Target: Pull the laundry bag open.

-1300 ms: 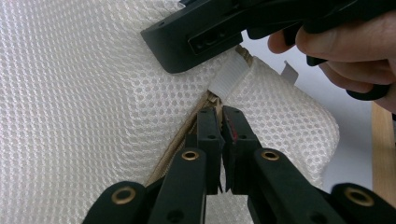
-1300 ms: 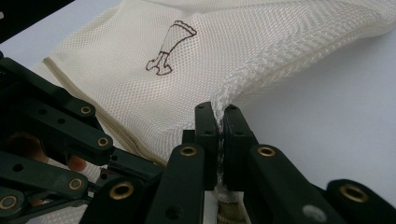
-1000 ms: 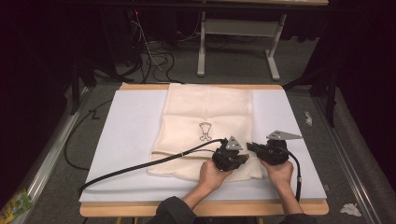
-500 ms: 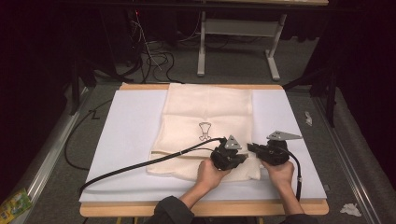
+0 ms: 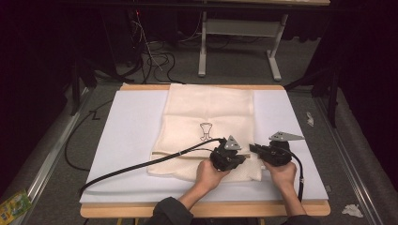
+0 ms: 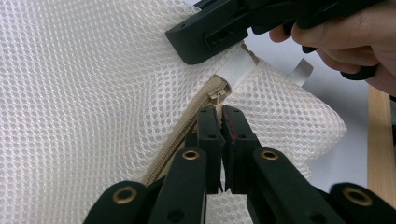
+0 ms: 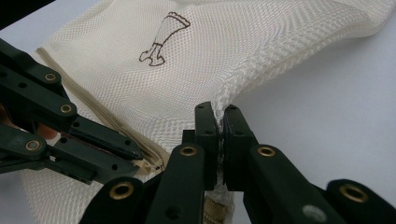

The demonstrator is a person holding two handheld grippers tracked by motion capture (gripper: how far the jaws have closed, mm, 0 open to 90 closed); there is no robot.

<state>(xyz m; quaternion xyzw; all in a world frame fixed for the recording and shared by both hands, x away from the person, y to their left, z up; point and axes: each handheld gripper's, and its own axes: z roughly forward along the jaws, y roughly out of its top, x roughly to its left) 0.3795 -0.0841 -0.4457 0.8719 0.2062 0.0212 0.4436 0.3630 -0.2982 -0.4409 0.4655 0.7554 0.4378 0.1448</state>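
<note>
Right gripper jaws pinch the mesh bag edge taut – so the left gripper, jaws clenched at the zipper pull, can probably slide it.

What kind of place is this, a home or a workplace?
Probably a lab or recording room: a wooden table under a white mat, a bundle of cables on the grey floor, a dark curtained surround, and a metal desk frame.

In the left gripper view the left gripper covers the zipper just behind its tips, so whether its pull is caught cannot be told. The right gripper hides the mesh bag edge between its closed jaws. The bag's small printed figure is too small to identify.
</note>
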